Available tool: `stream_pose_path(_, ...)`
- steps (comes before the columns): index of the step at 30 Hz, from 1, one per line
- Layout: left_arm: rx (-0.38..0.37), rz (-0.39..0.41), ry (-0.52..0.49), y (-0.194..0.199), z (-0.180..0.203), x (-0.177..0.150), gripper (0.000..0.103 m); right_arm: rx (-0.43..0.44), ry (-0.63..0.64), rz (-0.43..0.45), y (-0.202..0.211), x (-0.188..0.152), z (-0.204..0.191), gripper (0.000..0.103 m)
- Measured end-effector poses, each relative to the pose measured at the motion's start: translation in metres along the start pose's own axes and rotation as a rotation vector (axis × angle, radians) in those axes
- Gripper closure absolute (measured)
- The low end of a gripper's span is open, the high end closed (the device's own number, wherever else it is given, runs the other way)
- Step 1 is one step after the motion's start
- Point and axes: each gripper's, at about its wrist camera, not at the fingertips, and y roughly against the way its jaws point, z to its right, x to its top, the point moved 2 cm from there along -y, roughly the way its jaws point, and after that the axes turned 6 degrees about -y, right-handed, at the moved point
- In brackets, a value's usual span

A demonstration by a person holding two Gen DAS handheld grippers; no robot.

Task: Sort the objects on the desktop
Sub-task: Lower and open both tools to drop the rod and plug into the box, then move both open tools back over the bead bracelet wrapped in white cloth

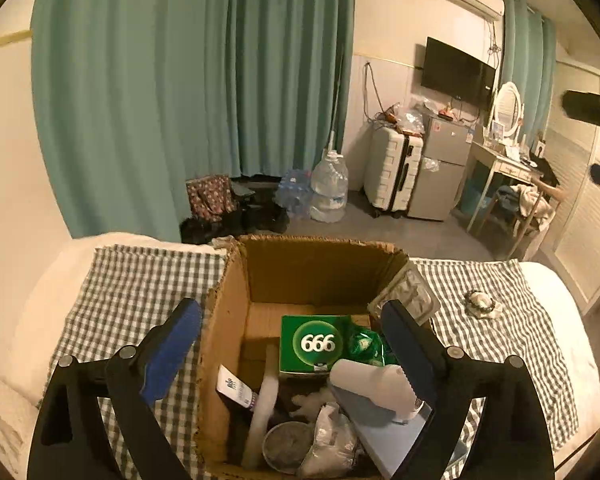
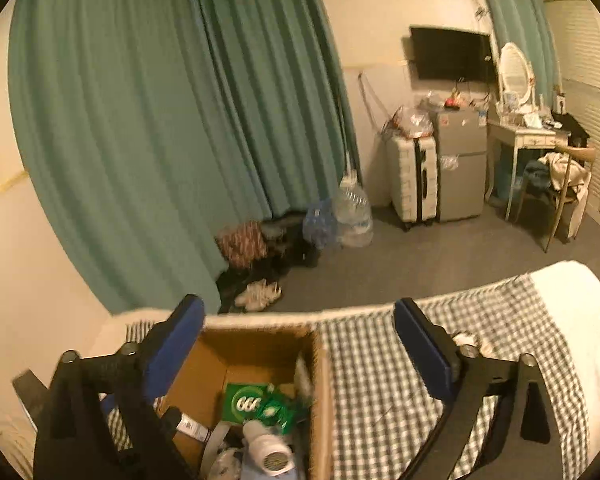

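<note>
An open cardboard box (image 1: 228,320) stands on a grey checked cloth (image 1: 132,292). It holds a green "666" box (image 1: 316,344), a white handheld device (image 1: 374,386), a blue book (image 1: 388,428), a round tin (image 1: 286,446) and other small items. My left gripper (image 1: 294,320) is open and empty above the box. My right gripper (image 2: 300,320) is open and empty, above the box's (image 2: 320,392) right wall. A small crumpled object (image 1: 480,302) lies on the cloth to the right; in the right wrist view it (image 2: 466,340) peeks out behind the right finger.
The cloth (image 2: 480,332) covers a white bed (image 2: 572,300). On the floor beyond are water bottles (image 1: 328,188), a suitcase (image 1: 394,172), a small fridge (image 1: 440,168), shoes (image 2: 258,296) and a desk with a chair (image 2: 560,176). Green curtains (image 1: 180,92) hang behind.
</note>
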Motion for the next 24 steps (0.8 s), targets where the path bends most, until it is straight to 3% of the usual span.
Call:
stream_pose_path(2,0.037,0.017,0.004,0.006,0.003,0.008,0.009,-0.030,-0.004,0.028,0.011,0.014,0.014,0.000)
stream_pose_path(6,0.040,0.064,0.034,0.023,0.010,0.030,0.004,-0.125,0.036,0.005,0.022,0.037,0.034,0.000)
stream_pose_path(8,0.037,0.066,0.030,0.029,0.015,0.041,0.004,-0.185,0.078,0.045,0.034,0.053,0.040,0.000)
stream_pose_path(10,0.048,0.083,-0.002,0.039,0.026,0.058,0.004,-0.202,0.102,0.077,0.045,0.067,0.044,0.000)
stream_pose_path(13,0.069,0.077,-0.039,0.054,0.039,0.084,0.001,-0.212,0.161,0.046,0.051,0.083,0.049,0.000)
stream_pose_path(16,0.088,0.049,-0.130,0.072,0.050,0.116,0.001,-0.282,0.161,0.014,0.055,0.103,0.050,0.000)
stream_pose_path(19,0.131,0.028,-0.158,0.088,0.056,0.148,0.001,-0.236,0.172,-0.040,0.059,0.130,0.040,0.000)
stream_pose_path(24,0.045,0.062,-0.034,0.100,0.078,0.205,0.000,-0.200,0.245,-0.042,0.055,0.145,0.040,0.000)
